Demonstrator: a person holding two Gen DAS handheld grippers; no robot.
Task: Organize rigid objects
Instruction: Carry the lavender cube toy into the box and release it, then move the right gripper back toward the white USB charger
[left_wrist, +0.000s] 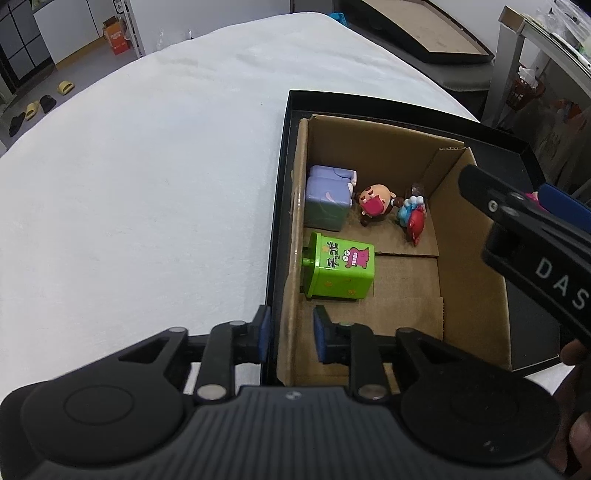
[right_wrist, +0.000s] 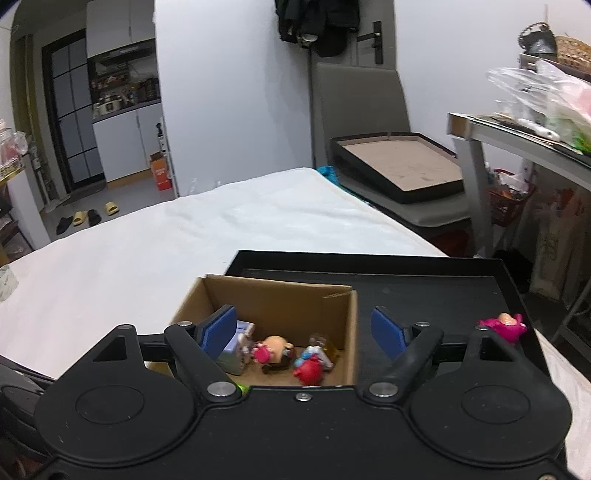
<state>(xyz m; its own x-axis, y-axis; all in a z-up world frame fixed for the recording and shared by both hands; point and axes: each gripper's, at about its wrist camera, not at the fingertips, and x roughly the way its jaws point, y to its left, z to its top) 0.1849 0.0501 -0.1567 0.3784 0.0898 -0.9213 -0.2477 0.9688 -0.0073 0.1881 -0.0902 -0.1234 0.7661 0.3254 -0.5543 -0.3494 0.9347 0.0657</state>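
A cardboard box (left_wrist: 476, 236) sits inside a black tray (left_wrist: 280, 206) on the white table. In it lie a green toy bin (left_wrist: 341, 271), a lilac block (left_wrist: 327, 197), a brown figure with a pink mouth (left_wrist: 375, 205) and a red-and-blue figure (left_wrist: 413, 218). My left gripper (left_wrist: 290, 336) straddles the box's near left wall, with the wall and tray edge between its pads. My right gripper (right_wrist: 304, 330) is open and empty above the box (right_wrist: 352, 325), over the figures (right_wrist: 273, 350). A pink figure (right_wrist: 504, 325) stands on the tray's right part.
The white cloth table (left_wrist: 147, 184) stretches left of the tray. A grey chair holding a black tray lid (right_wrist: 399, 166) stands behind the table. A cluttered desk (right_wrist: 524, 136) is at the right. Slippers lie on the floor at the left.
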